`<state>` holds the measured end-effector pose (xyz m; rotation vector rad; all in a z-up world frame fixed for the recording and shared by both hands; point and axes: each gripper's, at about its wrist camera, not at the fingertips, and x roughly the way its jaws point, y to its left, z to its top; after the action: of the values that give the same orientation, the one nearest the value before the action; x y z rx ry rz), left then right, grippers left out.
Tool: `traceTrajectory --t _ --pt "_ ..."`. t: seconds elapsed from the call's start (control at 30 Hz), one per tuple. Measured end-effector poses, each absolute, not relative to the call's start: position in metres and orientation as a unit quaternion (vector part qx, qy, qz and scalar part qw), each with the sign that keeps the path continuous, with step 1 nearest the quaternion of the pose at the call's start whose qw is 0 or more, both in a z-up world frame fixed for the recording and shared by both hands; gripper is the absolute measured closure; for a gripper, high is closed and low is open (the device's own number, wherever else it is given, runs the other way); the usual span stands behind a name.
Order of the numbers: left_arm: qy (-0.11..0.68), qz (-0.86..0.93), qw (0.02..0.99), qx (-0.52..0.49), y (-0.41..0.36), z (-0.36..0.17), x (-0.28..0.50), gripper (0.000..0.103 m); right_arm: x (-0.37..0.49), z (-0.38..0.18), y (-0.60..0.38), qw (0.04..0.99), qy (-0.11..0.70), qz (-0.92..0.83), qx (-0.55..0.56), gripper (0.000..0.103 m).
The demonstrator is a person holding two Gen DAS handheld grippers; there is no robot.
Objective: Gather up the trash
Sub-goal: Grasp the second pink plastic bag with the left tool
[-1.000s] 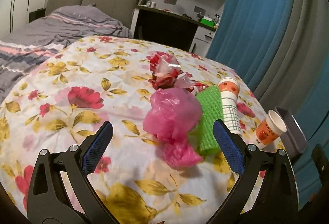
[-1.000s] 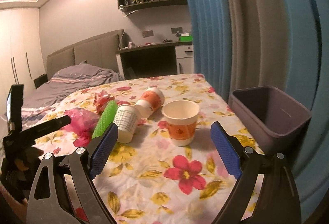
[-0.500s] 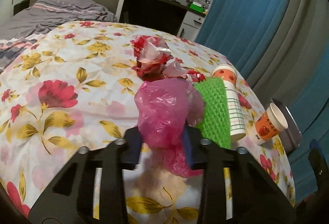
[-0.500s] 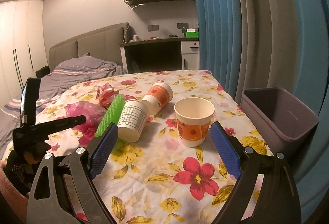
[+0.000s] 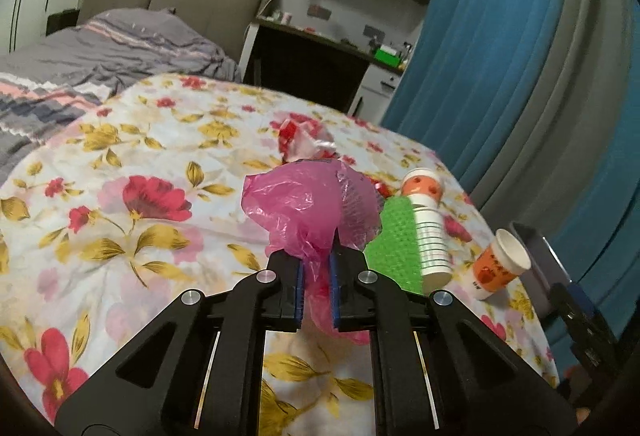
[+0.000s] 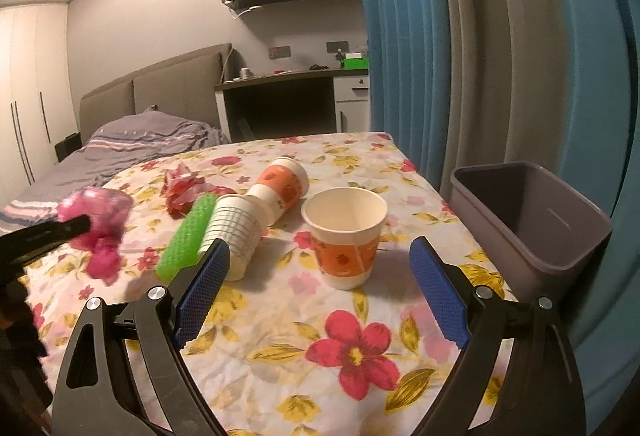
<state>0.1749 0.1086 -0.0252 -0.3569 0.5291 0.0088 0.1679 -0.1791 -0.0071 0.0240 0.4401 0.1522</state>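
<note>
The pink bag (image 5: 308, 207), thin crinkled plastic bunched into a loose ball, is pinched at its neck by the left tool (image 5: 317, 286), whose jaws have just been closing on it and now stand nearly together with the film squeezed between the blue ribbed pads. The bag sits over the left part of the bench (image 5: 120, 236), which wears a rumpled floral cloth. Just right of it lies a green roll (image 5: 394, 244) of bumpy netted foam, and against that a white paper cup (image 6: 236, 232) with a grid print, on its side. Behind them a crumpled red-and-clear wrapper (image 6: 184, 189) lies near an orange-banded cup (image 6: 282, 187), also tipped over. A third cup (image 6: 346, 236), orange-banded, stands upright nearer the right edge. The right tool (image 6: 318, 294) hovers with its jaws wide apart, holding nothing, the upright cup just beyond them. A grey plastic bin (image 6: 532, 224), square-walled, stands at the bench's right side.
</note>
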Motion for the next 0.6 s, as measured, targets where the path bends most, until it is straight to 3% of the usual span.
traceTrajectory --t 0.6 --pt "0.264 0.016 0.952 -0.154 0.079 -0.021 0.190 0.094 0.236 -0.029 -0.190 0.964 0.253 0.077 0.020 0.015"
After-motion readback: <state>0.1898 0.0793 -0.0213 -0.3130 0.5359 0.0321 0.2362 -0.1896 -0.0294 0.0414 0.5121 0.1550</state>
